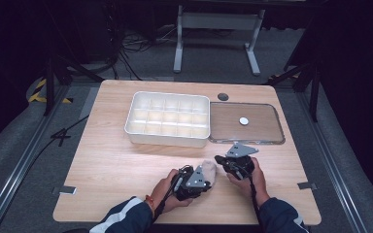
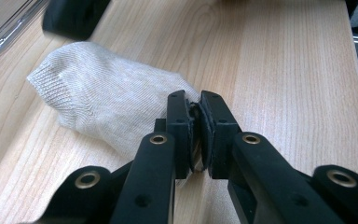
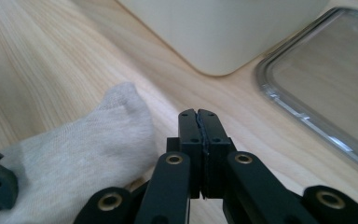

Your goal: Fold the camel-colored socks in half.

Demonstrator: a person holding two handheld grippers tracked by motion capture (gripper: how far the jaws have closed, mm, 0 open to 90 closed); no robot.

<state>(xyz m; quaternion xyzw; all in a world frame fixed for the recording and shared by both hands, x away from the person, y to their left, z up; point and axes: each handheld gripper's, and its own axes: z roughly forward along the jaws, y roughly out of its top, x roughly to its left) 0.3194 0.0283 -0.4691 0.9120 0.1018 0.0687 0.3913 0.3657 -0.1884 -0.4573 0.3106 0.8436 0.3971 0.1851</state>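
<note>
- Near the table's six o'clock edge, the left gripper [image 2: 194,112] pinches one end of the beige sock [image 2: 107,100], probably anchoring it for folding.
- Beside it at three o'clock, the right gripper [image 3: 198,116] is clenched on nothing, with the sock at its nine o'clock.
- Up at twelve o'clock, the white divided box [image 1: 167,119] waits, likely the sock's destination.

There is one beige sock [image 1: 209,170] on the counter [image 1: 116,160]. There are two claws, the left claw [image 1: 205,183] and the right claw [image 1: 219,159], one in each hand. There is one white tray [image 1: 167,119] with many small compartments, one clear lid [image 1: 245,124], and one small white disc [image 1: 244,121].
</note>
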